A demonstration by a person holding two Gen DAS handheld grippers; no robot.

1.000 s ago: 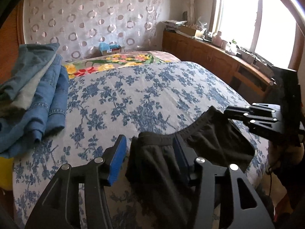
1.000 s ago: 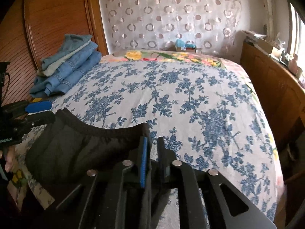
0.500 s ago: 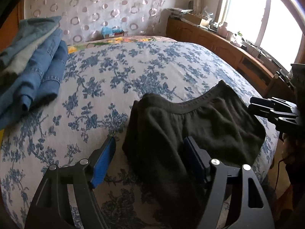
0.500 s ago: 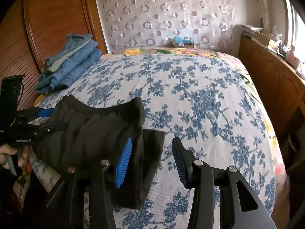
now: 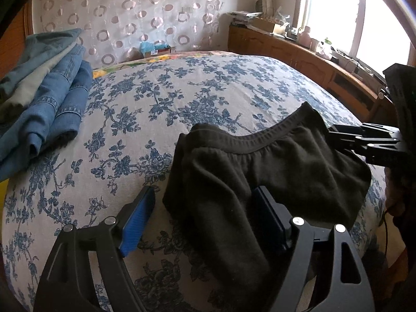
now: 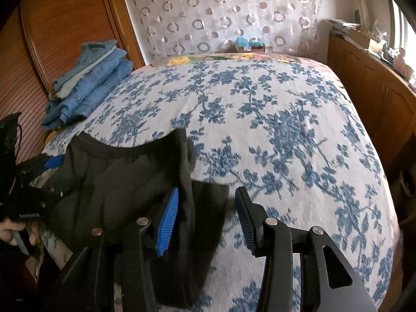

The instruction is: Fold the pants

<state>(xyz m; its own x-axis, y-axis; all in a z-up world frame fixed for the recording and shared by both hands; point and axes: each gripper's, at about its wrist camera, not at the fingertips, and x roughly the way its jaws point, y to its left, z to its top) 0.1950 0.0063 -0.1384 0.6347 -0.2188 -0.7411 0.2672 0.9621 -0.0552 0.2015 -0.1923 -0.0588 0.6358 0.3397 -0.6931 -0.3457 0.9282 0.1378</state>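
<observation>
Pants (image 5: 260, 161): black, bunched at the bed's (image 5: 161, 104) near edge, part hanging off. Left tool (image 5: 205, 218) and right tool (image 6: 208, 215): both spread apart, straddling cloth, gripping nothing. Risk: overhang drags pants off; layers slip unevenly.

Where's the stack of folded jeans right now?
The folded jeans lie at the far left edge of the bed by the wooden wall panel, well clear of the black pants; both views show them upper left.

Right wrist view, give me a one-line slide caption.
Right gripper open astride the edge of black pants lying on a floral bedspread, folded jeans stacked at the far left.
</observation>
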